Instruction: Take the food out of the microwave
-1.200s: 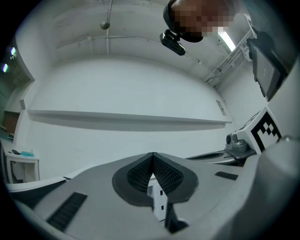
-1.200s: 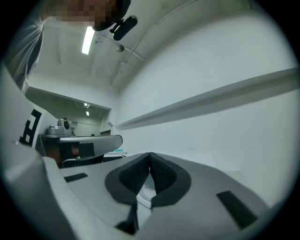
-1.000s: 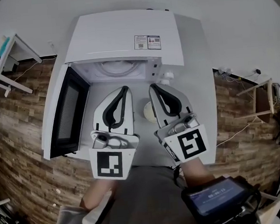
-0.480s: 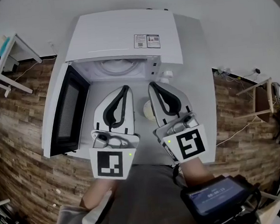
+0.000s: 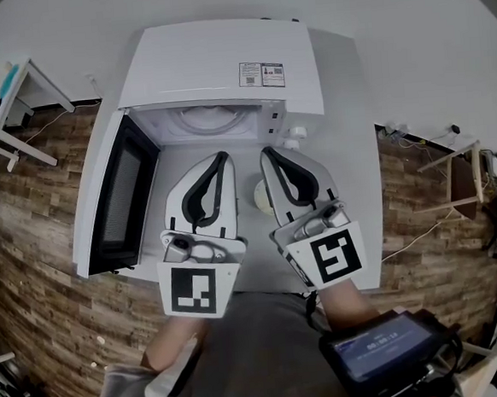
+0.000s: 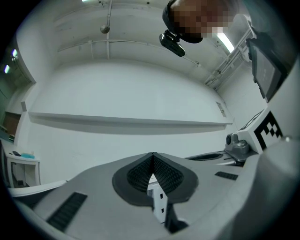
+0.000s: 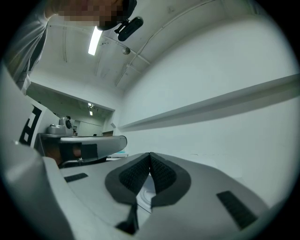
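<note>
**A:** How far along is the task?

**B:** The main step looks done. A white microwave (image 5: 221, 67) sits on the bench (image 5: 356, 151) ahead of both tools. Its door (image 5: 116, 199) is swung open, off to the left of the left hand-held gripper (image 5: 220, 159). Just beyond both sets of fingertips, the cavity shows only a bare turntable (image 5: 212, 119). No food is visible inside.

**A:** So where is the food?

**B:** A round pale dish (image 5: 263, 199) lies on the bench outside the oven, in the gap between the two tools. It sits just beside and partly under the right hand-held gripper (image 5: 266, 154). I take it to be the food, though what it holds is too small to tell. In the right gripper view a curved pale rim shows below the jaws, not between them.

**A:** Is either tool gripping anything?

**B:** No. The ribbed pads of the left hand-held gripper meet at the tips with nothing between them. The jaws of the right hand-held gripper are pressed together too, and are empty. The two tools lie side by side, pointing toward the open cavity and stopping short of its mouth.

**A:** What is left to do?

**B:** Little, in my judgement; perhaps only shutting the door, out to the left of the left tool. Whether the dish touches the body of the right tool cannot be told.
</note>
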